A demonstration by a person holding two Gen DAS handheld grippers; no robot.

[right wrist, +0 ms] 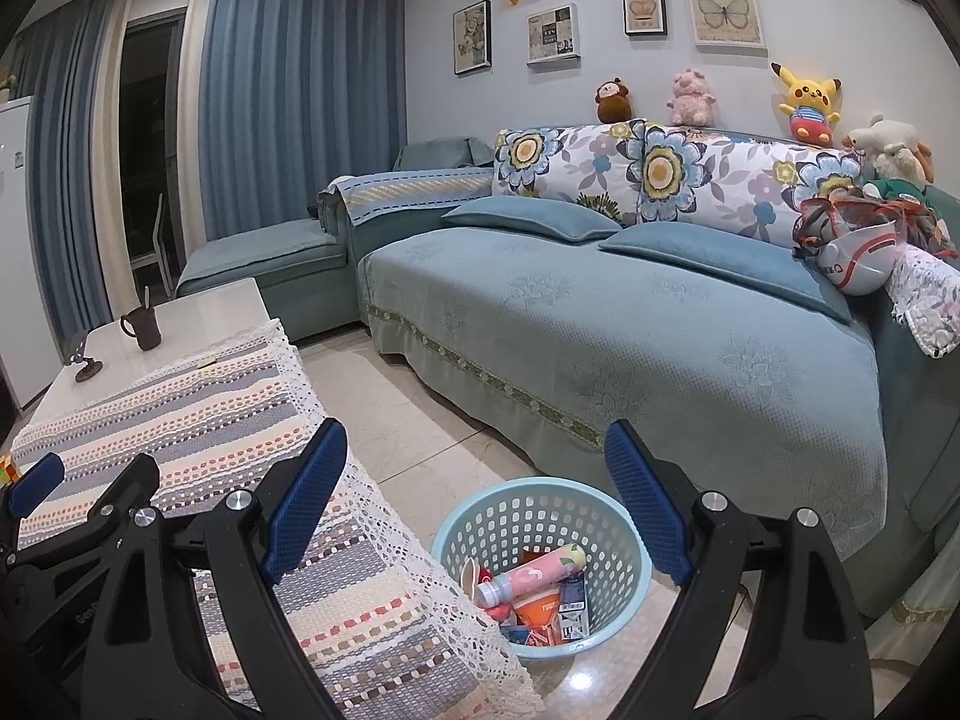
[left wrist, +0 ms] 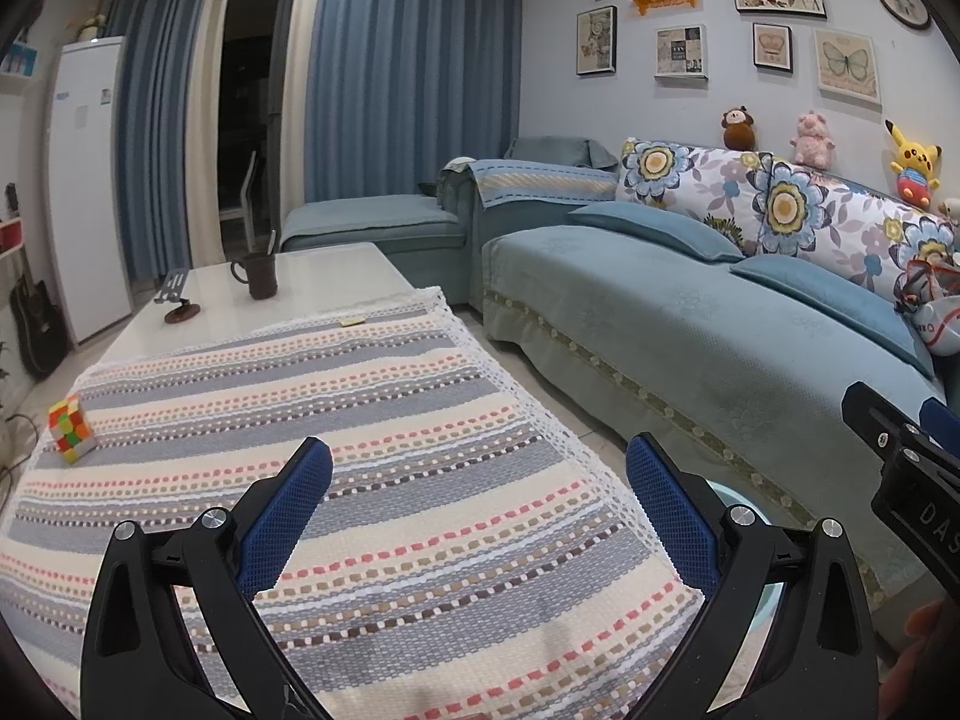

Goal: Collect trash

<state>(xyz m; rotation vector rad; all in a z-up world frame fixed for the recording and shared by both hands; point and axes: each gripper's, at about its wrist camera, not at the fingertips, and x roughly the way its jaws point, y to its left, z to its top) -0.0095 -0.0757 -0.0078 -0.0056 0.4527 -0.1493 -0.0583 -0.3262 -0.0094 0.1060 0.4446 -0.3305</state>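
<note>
Trash is seen binned in the laundry basket [right wrist: 540,564]; both tools [left wrist: 479,516] [right wrist: 474,501] are held wide, empty; remaining trash at twelve o'clock must be sought.

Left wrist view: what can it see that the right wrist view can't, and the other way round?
Only the left wrist view shows the whole cube on the striped cloth, and the guitar. Only the right wrist view shows inside the basket: a pink bottle and wrappers. Both show the sofa, the mug and both open grippers.
</note>
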